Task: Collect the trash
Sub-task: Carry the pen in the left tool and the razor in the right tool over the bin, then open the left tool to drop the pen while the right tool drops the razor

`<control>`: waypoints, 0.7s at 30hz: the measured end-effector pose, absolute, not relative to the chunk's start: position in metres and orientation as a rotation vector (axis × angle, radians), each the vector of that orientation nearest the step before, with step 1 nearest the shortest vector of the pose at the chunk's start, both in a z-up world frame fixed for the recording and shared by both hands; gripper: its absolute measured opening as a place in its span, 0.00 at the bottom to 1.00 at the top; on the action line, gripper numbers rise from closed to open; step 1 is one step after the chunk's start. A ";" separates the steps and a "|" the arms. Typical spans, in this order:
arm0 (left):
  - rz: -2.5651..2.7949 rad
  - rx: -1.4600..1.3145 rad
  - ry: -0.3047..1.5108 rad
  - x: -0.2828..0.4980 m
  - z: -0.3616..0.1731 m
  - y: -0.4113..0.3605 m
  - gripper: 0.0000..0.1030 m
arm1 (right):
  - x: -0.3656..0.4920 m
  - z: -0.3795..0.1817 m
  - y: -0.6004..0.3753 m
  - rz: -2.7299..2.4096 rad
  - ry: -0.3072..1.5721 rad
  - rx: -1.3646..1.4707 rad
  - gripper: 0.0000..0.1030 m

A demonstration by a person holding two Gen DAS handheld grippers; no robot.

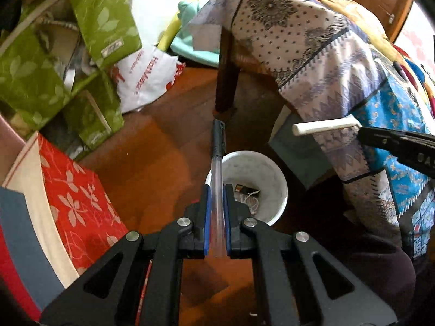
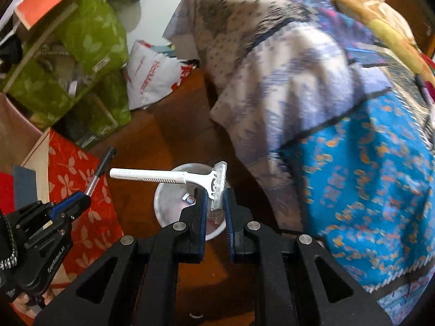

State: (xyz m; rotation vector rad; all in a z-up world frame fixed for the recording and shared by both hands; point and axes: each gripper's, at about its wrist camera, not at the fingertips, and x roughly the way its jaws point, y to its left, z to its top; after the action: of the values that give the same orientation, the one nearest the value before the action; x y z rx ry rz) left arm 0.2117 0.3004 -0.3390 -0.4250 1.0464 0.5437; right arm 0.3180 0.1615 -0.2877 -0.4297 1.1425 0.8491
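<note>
My left gripper [image 1: 217, 190] is shut on a clear-barrelled pen [image 1: 218, 146] with a black cap, which sticks out forward over a small white bin [image 1: 267, 179] on the wooden floor. Scraps of trash lie in the bin. My right gripper [image 2: 215, 194] is shut on the head of a white disposable razor [image 2: 163, 176]; its handle points left above the same white bin [image 2: 165, 203]. The razor handle [image 1: 326, 128] and the right gripper [image 1: 361, 133] show at the right of the left wrist view. The left gripper [image 2: 88, 194] with the pen [image 2: 102, 167] shows at the left of the right wrist view.
A patterned cloth [image 1: 312, 62] drapes over a dark-legged table [image 1: 225, 81] right of the bin. Green leaf-print boxes [image 1: 54, 62], a red flowered box [image 1: 76, 198] and a white plastic bag [image 1: 146, 78] crowd the left. Bare wooden floor [image 1: 163, 149] surrounds the bin.
</note>
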 end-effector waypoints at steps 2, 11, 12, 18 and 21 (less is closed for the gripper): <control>0.544 -0.437 1.047 0.213 -0.341 0.304 0.07 | 0.318 -0.293 0.171 0.858 1.165 -0.432 0.12; 0.492 -0.460 1.035 0.239 -0.341 0.306 0.07 | 0.331 -0.303 0.175 0.879 1.297 -0.364 0.33; 0.479 -0.469 1.032 0.244 -0.341 0.306 0.07 | 0.331 -0.301 0.173 0.876 1.282 -0.378 0.33; 0.489 -0.513 1.060 0.268 -0.351 0.304 0.43 | 0.334 -0.292 0.160 0.879 1.252 -0.414 0.33; 0.496 -0.517 1.079 0.270 -0.353 0.300 0.43 | 0.334 -0.290 0.152 0.874 1.240 -0.420 0.33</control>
State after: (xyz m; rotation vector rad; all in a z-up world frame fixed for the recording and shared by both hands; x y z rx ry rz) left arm 0.2696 0.2998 -0.3526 -0.5166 1.0793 0.4963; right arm 0.3343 0.1522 -0.2898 -0.4197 1.2399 0.8742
